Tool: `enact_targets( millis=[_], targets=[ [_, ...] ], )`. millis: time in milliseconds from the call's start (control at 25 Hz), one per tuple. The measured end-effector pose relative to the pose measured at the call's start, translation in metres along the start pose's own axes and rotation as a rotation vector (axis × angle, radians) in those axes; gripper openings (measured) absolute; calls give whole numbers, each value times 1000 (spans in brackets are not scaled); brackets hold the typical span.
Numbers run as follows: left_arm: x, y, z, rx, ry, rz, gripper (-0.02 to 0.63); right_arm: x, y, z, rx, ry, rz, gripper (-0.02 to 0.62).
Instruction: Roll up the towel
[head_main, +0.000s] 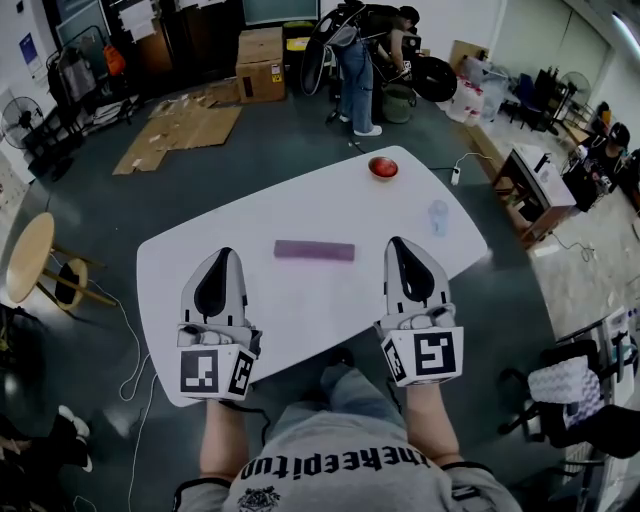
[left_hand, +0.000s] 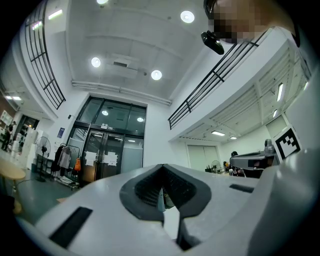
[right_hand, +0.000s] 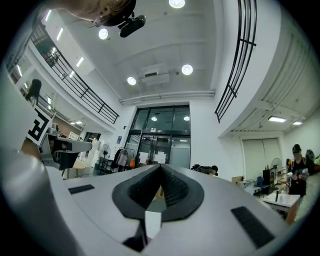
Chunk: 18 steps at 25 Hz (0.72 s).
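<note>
The towel (head_main: 314, 250) is seen rolled on the desk (head_main: 300, 320), so the task is judged done. The left hand-held gripper (head_main: 222, 254) and right hand-held gripper (head_main: 397, 244) are held clear on the near side, pressed together and empty.

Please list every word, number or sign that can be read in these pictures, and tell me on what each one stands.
"thekeepitup" (seemingly, seen upside down): on the grey shirt.
No letters, only square markers: on the left gripper and right gripper.
Too small to read: print on the cardboard box; papers on the glass door.
</note>
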<state>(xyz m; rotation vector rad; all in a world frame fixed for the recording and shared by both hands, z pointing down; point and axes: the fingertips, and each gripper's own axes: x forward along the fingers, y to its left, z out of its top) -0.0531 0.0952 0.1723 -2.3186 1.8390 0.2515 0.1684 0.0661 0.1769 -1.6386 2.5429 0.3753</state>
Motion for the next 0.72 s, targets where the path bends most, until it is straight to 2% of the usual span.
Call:
enact_targets(
  millis=[720],
  targets=[
    [5, 14, 0, -1, -1, 9, 6, 16, 7, 8, 4, -22, 1, 3]
  ],
)
